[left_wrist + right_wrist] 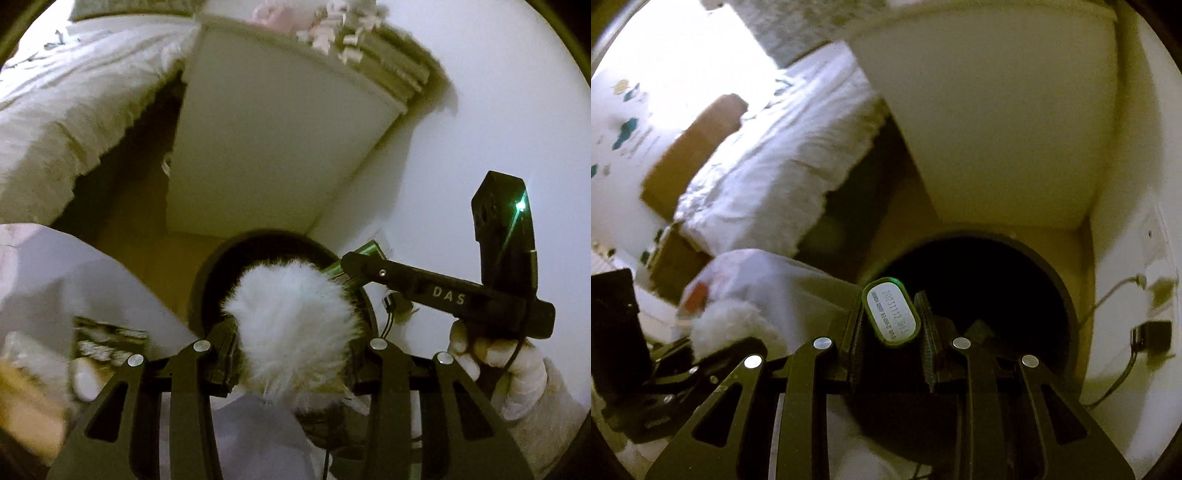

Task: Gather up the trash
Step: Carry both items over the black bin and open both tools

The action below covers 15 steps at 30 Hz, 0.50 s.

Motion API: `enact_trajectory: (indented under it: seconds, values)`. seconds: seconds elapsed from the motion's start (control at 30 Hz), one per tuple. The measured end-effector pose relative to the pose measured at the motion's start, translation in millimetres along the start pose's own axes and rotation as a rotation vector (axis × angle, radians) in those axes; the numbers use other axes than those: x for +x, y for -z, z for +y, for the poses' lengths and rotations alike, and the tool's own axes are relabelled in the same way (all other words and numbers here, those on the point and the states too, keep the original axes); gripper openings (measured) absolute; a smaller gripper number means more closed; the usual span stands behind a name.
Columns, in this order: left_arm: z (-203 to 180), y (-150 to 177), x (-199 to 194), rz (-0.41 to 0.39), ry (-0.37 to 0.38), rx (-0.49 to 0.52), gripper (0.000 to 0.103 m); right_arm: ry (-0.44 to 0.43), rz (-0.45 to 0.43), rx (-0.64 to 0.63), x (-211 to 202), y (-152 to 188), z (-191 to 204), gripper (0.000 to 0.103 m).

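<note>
My left gripper (291, 332) is shut on a white fluffy wad (291, 295), held just above the mouth of a dark round bin (207, 273). In the same view my right gripper (354, 266) reaches in from the right, held by a gloved hand (498, 365), with a green container (365, 251) at its tip. In the right wrist view my right gripper (890, 314) is shut on that green-rimmed oval container (890, 317), its white printed end facing the camera, over the near rim of the bin (1071, 306). The left gripper (701, 354) and the fluffy wad (727, 325) show at the left.
A white cabinet (266, 147) stands right behind the bin, against the wall. A bed with a white cover (768, 155) is to the left, with a cardboard box (690, 155) beyond it. A white plastic bag (775, 273) lies left of the bin. A charger with a cable (1152, 332) hangs on the right wall.
</note>
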<state>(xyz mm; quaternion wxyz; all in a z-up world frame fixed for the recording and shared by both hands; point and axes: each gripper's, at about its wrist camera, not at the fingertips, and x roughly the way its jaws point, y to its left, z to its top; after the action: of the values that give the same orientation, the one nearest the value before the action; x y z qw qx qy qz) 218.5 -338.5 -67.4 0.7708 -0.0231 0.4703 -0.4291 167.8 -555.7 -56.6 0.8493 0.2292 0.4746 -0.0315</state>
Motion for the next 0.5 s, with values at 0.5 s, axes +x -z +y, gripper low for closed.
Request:
enact_trajectory:
  seconds: [0.5]
  values:
    - [4.2,-0.6,47.9,0.098,-0.027,-0.009,0.041,0.044,0.114,0.079,67.2,15.5,-42.6,0.027]
